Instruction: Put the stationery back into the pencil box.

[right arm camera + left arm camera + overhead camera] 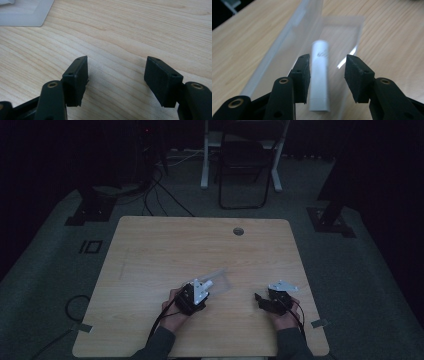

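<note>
**Tube let go into the clear box**

The left gripper's point(327, 67) jaws stand apart with a white tube point(319, 80) between them; the left pad seems just beside or brushing it, the right pad is well clear, so nothing is clamped. The tube lies blurred at centre frame inside a clear box point(287, 45) that runs toward the upper left. From above, box point(220, 281) and left gripper point(200, 292) sit low and centre on the table point(165, 250).

The right gripper point(116, 77) is wide open over bare wood, holding nothing; it rests at the lower right of the high view point(261, 301).

By my reading, placing the tube is done or nearly so; drawing the left gripper away remains, and perhaps closing the box.
</note>
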`<action>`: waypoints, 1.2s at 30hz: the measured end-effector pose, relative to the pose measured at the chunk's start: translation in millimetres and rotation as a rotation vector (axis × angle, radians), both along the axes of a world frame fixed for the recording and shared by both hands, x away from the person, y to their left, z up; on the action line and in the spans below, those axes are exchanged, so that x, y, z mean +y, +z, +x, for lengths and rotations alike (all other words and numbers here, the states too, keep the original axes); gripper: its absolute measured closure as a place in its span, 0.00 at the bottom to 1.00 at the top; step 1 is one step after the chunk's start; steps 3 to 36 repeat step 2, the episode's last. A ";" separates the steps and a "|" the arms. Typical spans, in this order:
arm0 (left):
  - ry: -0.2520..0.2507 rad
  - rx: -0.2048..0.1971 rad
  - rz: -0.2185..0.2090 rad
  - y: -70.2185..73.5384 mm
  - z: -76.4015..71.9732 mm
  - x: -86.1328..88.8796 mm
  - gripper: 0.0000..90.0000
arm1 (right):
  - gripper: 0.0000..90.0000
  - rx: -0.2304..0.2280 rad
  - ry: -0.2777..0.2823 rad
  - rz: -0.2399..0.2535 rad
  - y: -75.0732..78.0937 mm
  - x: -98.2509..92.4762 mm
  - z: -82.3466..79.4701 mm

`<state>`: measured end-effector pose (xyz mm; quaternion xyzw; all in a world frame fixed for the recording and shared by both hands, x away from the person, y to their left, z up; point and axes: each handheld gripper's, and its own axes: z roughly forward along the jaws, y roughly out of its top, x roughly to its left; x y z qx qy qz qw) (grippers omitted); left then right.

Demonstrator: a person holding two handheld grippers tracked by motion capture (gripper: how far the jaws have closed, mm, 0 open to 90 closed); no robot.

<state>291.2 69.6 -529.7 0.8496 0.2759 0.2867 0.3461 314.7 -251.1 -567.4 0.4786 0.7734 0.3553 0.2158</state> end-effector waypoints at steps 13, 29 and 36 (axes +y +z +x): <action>-0.006 -0.007 -0.008 1.3 -1.5 0.2 0.61 | 0.40 0.000 0.000 0.000 0.0 0.0 0.0; -0.006 -0.007 -0.008 1.3 -1.5 0.2 0.61 | 0.40 0.000 0.000 0.000 0.0 0.0 0.0; -0.006 -0.007 -0.008 1.3 -1.5 0.2 0.61 | 0.40 0.000 0.000 0.000 0.0 0.0 0.0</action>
